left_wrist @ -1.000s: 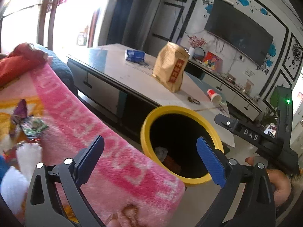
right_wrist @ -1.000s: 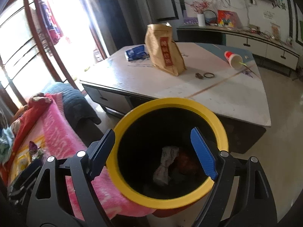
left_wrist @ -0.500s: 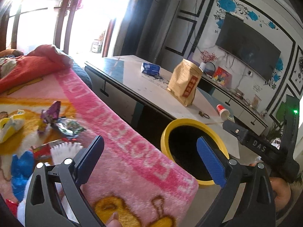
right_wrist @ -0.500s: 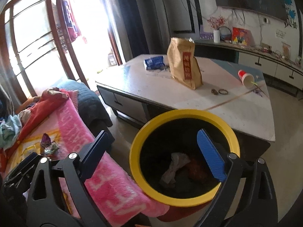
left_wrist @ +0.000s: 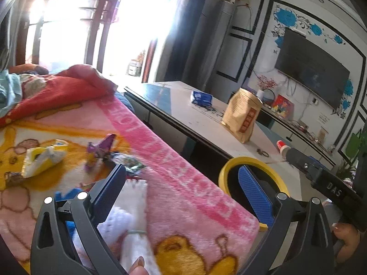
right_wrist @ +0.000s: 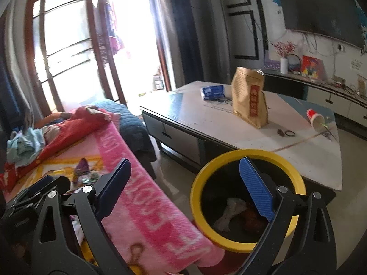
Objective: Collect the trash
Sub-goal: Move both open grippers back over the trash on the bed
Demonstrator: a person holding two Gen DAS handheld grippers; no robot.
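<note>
Showing crumpled trash [right_wrist: 231,210] inside the yellow bin [right_wrist: 199,183], only the right gripper [right_wrist: 183,190] view; both jaws spread empty, left gripper [left_wrist: 181,190] over wrappers [left_wrist: 101,149] on the pink blanket [left_wrist: 183,183].

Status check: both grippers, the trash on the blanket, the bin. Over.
Left gripper open, empty. Right gripper open, empty, jaws just widened. Wrappers loose on pink blanket; yellow-rimmed bin beside it, trash inside. Nothing blocking.

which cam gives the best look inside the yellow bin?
Right wrist. It looks down into the yellow bin, showing most of the rim and crumpled trash at the bottom. Left wrist shows only part of the rim; its gripper finger and the pink blanket hide the inside.
</note>
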